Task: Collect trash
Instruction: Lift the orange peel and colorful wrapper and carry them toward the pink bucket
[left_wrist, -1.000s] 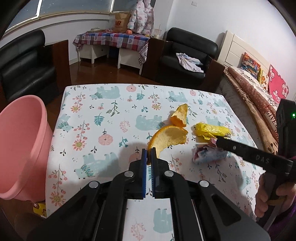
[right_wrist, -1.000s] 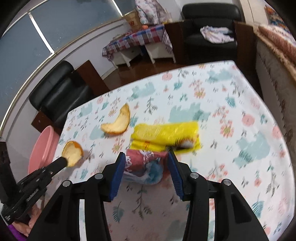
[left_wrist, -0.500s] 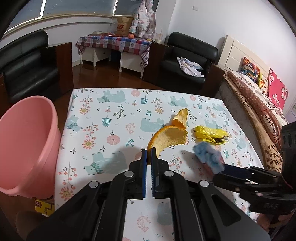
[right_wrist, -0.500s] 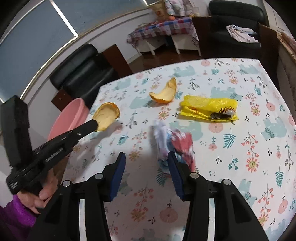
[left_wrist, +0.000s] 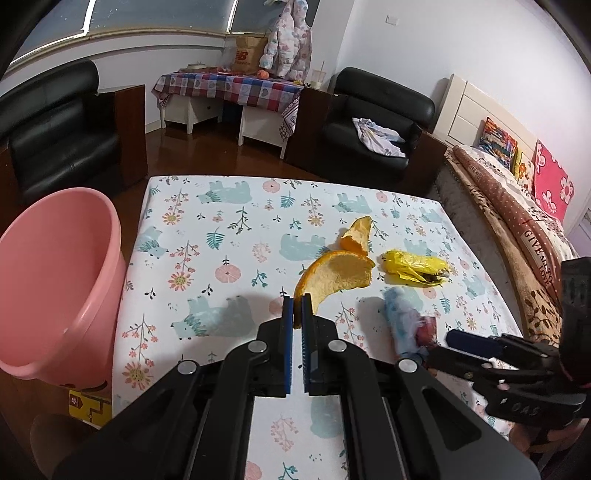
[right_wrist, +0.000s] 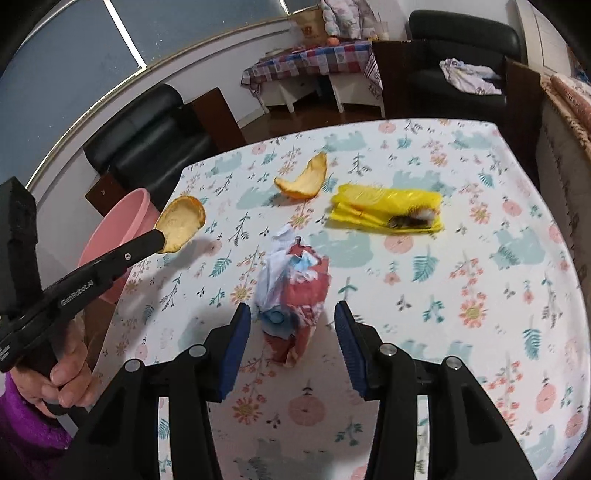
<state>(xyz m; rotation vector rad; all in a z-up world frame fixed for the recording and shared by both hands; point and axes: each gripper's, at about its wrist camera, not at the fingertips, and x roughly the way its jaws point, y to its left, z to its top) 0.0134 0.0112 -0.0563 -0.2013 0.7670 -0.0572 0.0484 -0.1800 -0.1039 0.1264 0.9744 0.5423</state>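
Observation:
My left gripper (left_wrist: 297, 312) is shut on an orange peel (left_wrist: 338, 275) and holds it above the table; it also shows in the right wrist view (right_wrist: 181, 221). My right gripper (right_wrist: 291, 334) is open around a crumpled red, white and blue wrapper (right_wrist: 293, 291), which stands on the cloth between the jaws without touching them. The wrapper shows blurred in the left wrist view (left_wrist: 404, 325). A second orange peel (right_wrist: 304, 179) and a yellow plastic bag (right_wrist: 386, 212) lie further back. A pink bin (left_wrist: 55, 280) stands at the table's left edge.
The table has a floral, bear-printed cloth (left_wrist: 221, 236). Black armchairs (left_wrist: 373, 125), a side table with a checked cloth (left_wrist: 236, 85) and a bed (left_wrist: 517, 206) stand around it. The bin also shows in the right wrist view (right_wrist: 118, 229).
My right gripper lifted the wrapper and carried it toward me, then opened; the wrapper now stands free between the jaws. My left gripper kept its peel and rose slightly.

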